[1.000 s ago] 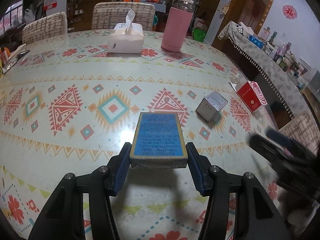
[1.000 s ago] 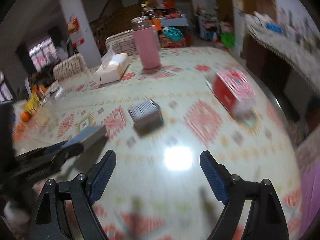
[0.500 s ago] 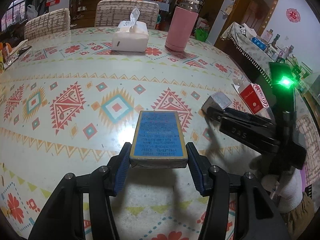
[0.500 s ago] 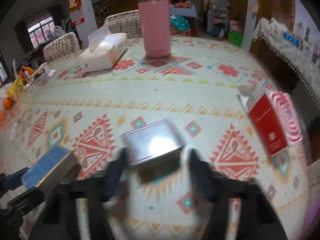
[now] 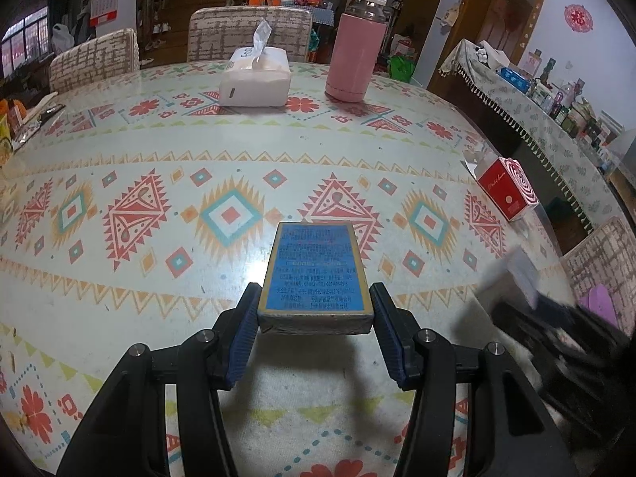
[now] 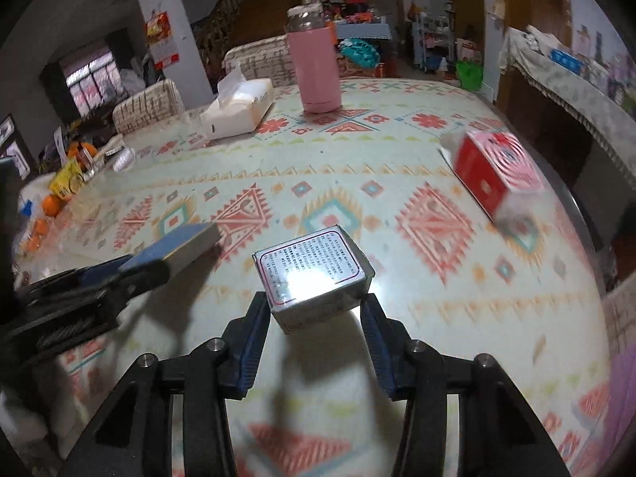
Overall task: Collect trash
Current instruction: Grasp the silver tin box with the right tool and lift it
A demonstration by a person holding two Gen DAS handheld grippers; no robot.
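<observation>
My left gripper (image 5: 316, 318) is shut on a flat blue box (image 5: 316, 274) with a gold edge and holds it above the patterned table (image 5: 159, 286). It also shows in the right wrist view (image 6: 175, 246) at the left. My right gripper (image 6: 314, 314) is shut on a small silver box (image 6: 312, 274) with printed text and holds it off the table. In the left wrist view the right gripper (image 5: 528, 298) is a blur at the right edge. A red box (image 5: 507, 190) lies near the table's right edge; it also shows in the right wrist view (image 6: 497, 171).
A white tissue pack (image 5: 254, 79) and a pink flask (image 5: 357, 51) stand at the far side. Chairs (image 5: 246, 35) line the far edge. Oranges and snack bags (image 6: 59, 187) lie at the left. A sideboard (image 5: 536, 119) stands to the right.
My right gripper has closed on the silver box, lifted it off the table and drawn back toward me. My left gripper still holds the blue box, barely moved.
</observation>
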